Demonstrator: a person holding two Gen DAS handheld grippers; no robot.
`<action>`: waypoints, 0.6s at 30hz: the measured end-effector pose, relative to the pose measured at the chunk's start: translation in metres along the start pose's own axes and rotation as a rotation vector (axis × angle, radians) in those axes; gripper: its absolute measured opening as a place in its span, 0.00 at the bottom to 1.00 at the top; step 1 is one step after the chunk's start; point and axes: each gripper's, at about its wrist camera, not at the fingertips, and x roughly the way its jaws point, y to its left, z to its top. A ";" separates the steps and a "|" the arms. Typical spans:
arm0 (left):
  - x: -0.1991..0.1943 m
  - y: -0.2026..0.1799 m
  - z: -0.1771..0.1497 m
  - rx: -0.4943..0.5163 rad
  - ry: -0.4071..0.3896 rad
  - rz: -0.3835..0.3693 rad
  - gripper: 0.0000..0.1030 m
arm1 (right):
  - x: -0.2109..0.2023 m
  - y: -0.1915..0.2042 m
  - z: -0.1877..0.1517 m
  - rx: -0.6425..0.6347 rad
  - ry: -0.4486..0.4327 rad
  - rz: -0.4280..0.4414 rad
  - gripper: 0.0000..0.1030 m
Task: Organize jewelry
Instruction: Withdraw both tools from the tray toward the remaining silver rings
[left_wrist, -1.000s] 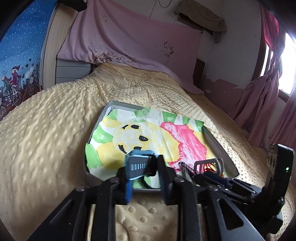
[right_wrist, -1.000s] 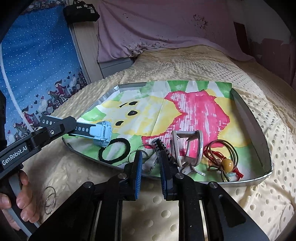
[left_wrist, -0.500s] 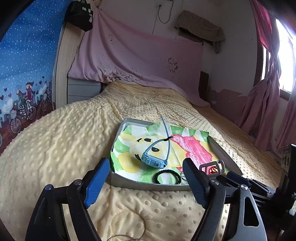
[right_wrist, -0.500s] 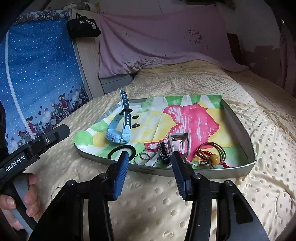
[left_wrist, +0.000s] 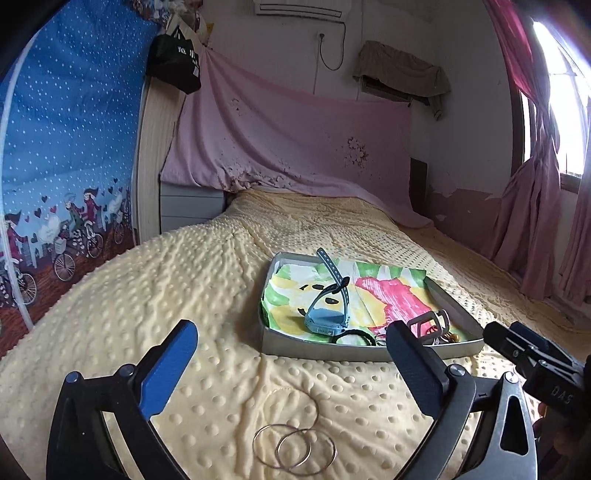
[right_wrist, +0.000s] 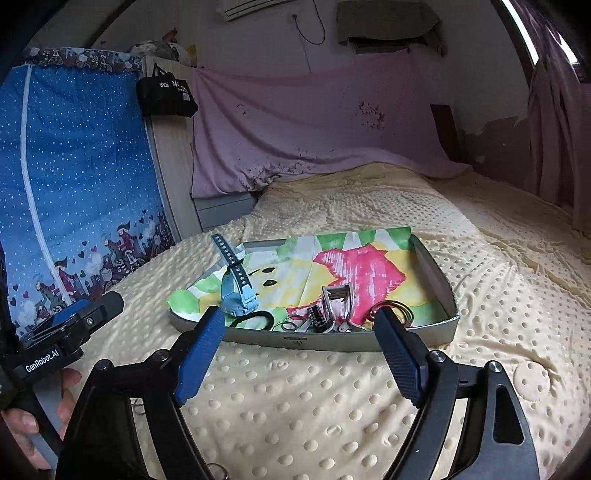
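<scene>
1. The left gripper (left_wrist: 291, 365) is released: its jaws are opening, and nothing lies between them. One second earlier it was clenched on the blue watch (left_wrist: 327, 312) above the tray (left_wrist: 354, 349); the watch is now set down inside the tray, at the near left corner, with its strap arched upward.
2. The right gripper (right_wrist: 301, 354) is likewise released, with its jaws opening and nothing between the pads. One second earlier its jaws were nearly closed at the tray's near edge, among the small items; whether an item was held there cannot be told.
3. Both grippers have been drawn back from the tray, which now appears farther off in both wrist views than it did a second ago.
4. The remaining tray contents are grouped along the near edge: a black hair tie (right_wrist: 255, 319), a hair clip (right_wrist: 338, 301), and a bundle of bangles (right_wrist: 397, 312) toward the near right corner.
5. Two metal hoops (left_wrist: 295, 448) are left on the yellow bedspread (left_wrist: 184, 295), outside the tray, just in front of the left gripper.
6. It is judged that the watch placement is complete, and that the hoops are the one visible item not yet sorted. The left gripper is the better placed for that pick; thin wire on soft fabric may be difficult to pinch.
</scene>
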 end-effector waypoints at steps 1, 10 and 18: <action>-0.004 0.000 -0.001 0.006 -0.001 0.003 1.00 | -0.005 0.000 -0.001 0.001 -0.006 -0.003 0.81; -0.040 0.011 -0.017 0.012 -0.004 0.008 1.00 | -0.048 0.005 -0.014 0.023 -0.034 -0.030 0.92; -0.070 0.022 -0.030 0.033 0.005 0.023 1.00 | -0.080 0.020 -0.034 0.020 -0.026 -0.046 0.92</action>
